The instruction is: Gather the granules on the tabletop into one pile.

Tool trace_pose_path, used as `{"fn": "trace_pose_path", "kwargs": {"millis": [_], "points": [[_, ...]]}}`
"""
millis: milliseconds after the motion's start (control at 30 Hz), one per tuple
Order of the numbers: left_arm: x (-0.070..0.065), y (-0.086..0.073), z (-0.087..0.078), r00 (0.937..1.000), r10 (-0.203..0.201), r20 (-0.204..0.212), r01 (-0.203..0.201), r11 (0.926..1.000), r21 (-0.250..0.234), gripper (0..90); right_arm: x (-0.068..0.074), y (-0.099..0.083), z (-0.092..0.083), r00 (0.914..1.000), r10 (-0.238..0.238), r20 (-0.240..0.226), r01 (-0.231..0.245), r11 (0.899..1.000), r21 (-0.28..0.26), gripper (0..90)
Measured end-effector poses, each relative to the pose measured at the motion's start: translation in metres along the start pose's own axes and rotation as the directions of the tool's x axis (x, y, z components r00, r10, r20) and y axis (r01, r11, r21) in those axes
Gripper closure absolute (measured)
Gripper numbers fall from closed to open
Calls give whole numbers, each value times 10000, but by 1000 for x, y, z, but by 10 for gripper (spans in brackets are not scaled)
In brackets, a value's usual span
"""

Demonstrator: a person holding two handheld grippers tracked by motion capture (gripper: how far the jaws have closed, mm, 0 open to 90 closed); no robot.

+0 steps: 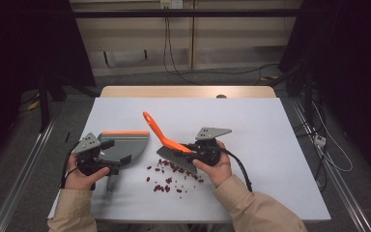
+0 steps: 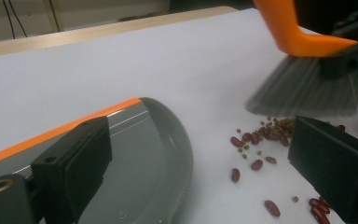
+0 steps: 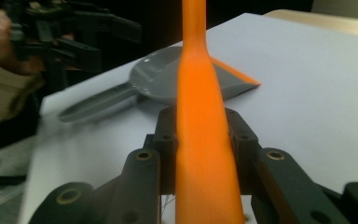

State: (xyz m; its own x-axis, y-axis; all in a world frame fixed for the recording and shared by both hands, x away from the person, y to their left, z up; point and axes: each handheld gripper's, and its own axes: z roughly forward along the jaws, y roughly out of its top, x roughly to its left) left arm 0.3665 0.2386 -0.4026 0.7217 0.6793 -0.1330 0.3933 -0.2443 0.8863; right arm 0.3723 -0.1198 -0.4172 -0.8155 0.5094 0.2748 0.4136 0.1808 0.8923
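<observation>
Right gripper, black with a grey three-cornered plate on top, has its jaws pressed onto the orange plastic hand brush with grey bristles, pinching the orange handle between the pads; in the right gripper view that handle rises straight up between the two pads. In the high view the brush sits just right of the table's centre, its handle pointing toward 11 o'clock and its bristles angled down over the scattered small dark red beans on the white table top. The beans lie at about 6 o'clock from the brush, between the two hands.

Left gripper, at 9 o'clock from the beans, has its jaws spread, one over the grey plastic dustpan with an orange front edge and the other over the table beside the pan. Whether a pad touches the pan I cannot tell. The pan lies flat at 9 o'clock from the brush, its orange lip toward 12 o'clock and its handle toward 6 o'clock. In the left gripper view its curved wall stands just beside the nearest beans.
</observation>
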Motion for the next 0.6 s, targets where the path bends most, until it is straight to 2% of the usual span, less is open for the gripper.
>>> {"fn": "trace_pose_path", "kwargs": {"millis": [100,200,267,433,533,600], "points": [[0,0,0,10000,4,-5,-4,10000,24,61,10,-7,-2,9981,561,-248,-559,9984,82,714],[0,0,1,10000,-5,2,5,10000,30,61,18,-14,-2,9909,1141,-717,-1136,9935,111,714],[0,0,1,10000,13,-9,-13,10000,43,61,24,-17,-1,9869,1338,-900,-1333,9910,122,714],[0,-1,1,10000,57,-57,-57,9999,90,61,38,-22,5,9818,1331,-1358,-1298,9910,329,714],[0,-1,1,10000,62,-74,-62,9999,84,61,45,-24,9,9862,971,-1337,-911,9946,507,714],[0,0,0,10000,64,-75,-64,10000,59,62,49,-26,13,9847,871,-1509,-782,9949,634,714]]}}
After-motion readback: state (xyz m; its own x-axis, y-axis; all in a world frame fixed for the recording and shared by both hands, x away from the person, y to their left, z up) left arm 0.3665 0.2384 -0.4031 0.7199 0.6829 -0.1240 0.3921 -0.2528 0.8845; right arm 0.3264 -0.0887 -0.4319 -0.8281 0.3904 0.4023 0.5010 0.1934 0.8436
